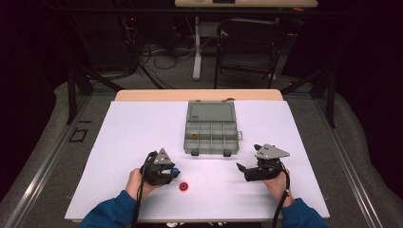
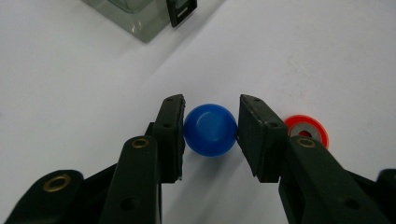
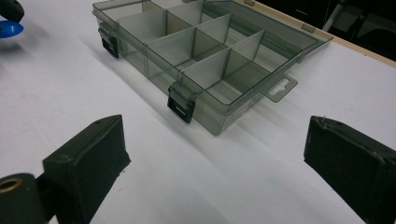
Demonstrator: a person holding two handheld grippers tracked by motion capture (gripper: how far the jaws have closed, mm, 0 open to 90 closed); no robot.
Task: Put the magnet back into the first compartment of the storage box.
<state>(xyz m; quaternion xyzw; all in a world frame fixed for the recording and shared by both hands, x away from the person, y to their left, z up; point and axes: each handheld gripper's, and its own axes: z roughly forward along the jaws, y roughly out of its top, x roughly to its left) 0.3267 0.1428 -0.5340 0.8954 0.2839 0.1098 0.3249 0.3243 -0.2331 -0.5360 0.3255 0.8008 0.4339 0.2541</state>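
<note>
1. Closest to the camera, by the near edge of the white tabletop (image 1: 142,123), are the person's two blue sleeves (image 1: 110,211), each hand holding a black two-jaw gripper.
2. The left gripper (image 2: 210,128) has its jaws narrowed around a small glossy blue ball (image 2: 209,129); both pads look to be pressing on its sides, so it's gripped. It sits left of centre, close to the near edge.
3. Just beside that ball, a flat red ring with a metal centre (image 2: 306,131) lies on the tabletop, half hidden behind one jaw.
4. The right gripper (image 3: 215,154) is wide open with nothing between the jaws, hovering near the right part of the near edge.
5. A smoky-grey clear plastic organiser box (image 1: 210,128) with dividers sits open mid-table toward the far edge, black latches (image 3: 181,103) facing the person. There's a small yellowish thing (image 1: 194,135) in one compartment, too tiny to make out.
</note>
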